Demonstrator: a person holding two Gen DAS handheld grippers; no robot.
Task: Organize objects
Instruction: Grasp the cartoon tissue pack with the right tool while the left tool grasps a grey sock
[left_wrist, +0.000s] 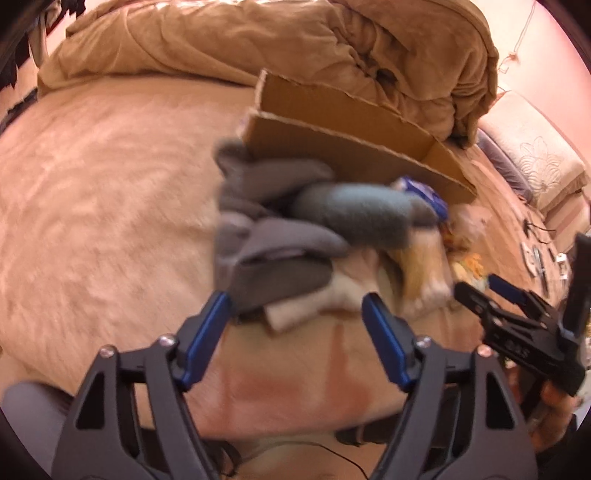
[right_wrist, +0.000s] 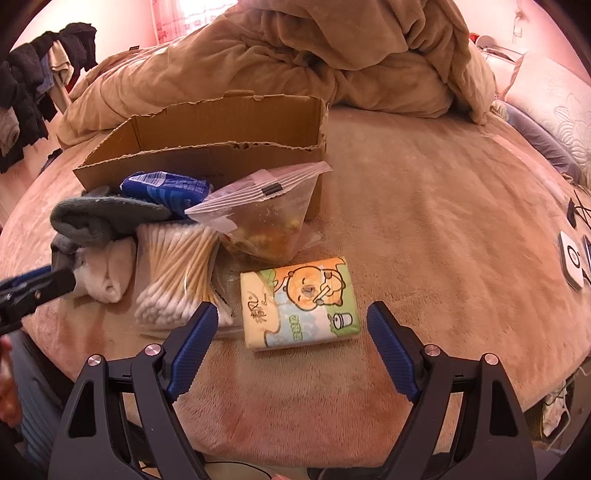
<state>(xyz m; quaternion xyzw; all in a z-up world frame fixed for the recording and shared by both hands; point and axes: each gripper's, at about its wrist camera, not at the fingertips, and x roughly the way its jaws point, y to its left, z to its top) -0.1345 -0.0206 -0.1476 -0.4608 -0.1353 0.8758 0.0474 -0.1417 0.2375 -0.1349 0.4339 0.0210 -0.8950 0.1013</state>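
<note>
One cardboard box, one tissue pack, one cotton-swab bundle, one zip bag, one blue packet, several socks (blurred, uncountable)

Chinese characters on tissue pack, unreadable beyond that

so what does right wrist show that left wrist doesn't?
Only right wrist: the tissue pack lying flat just ahead of the open right tool, the cotton swabs sharply resolved, and clothes hanging far left.
Only left wrist: grey socks piled ahead of the open left tool; the view is motion-blurred.
Both: the empty-looking box, the blue packet, the zip bag, the heaped duvet, and each other's tool at the frame edge.
</note>
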